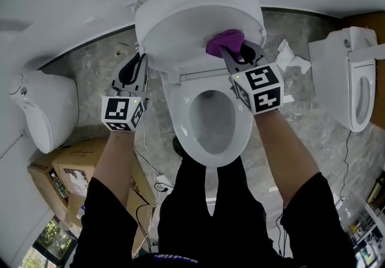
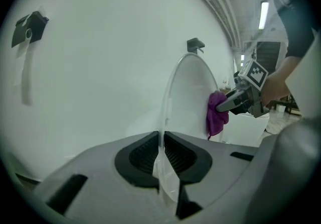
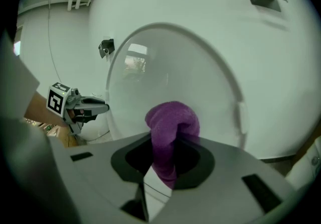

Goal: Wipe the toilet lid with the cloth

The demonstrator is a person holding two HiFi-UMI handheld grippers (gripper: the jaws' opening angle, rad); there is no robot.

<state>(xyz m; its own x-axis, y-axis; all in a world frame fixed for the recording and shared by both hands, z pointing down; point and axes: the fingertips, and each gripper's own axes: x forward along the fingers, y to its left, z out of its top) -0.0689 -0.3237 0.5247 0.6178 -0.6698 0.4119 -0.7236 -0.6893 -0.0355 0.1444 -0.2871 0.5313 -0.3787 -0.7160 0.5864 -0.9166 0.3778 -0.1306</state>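
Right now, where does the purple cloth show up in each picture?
Head view: purple cloth top centre, against the raised toilet lid.
Left gripper view: right of centre, on the lid.
Right gripper view: centre, in the right gripper.
Shared landmark: the lid.

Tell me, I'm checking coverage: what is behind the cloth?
The raised white lid; the cloth lies against it. The patch it covers cannot be seen.
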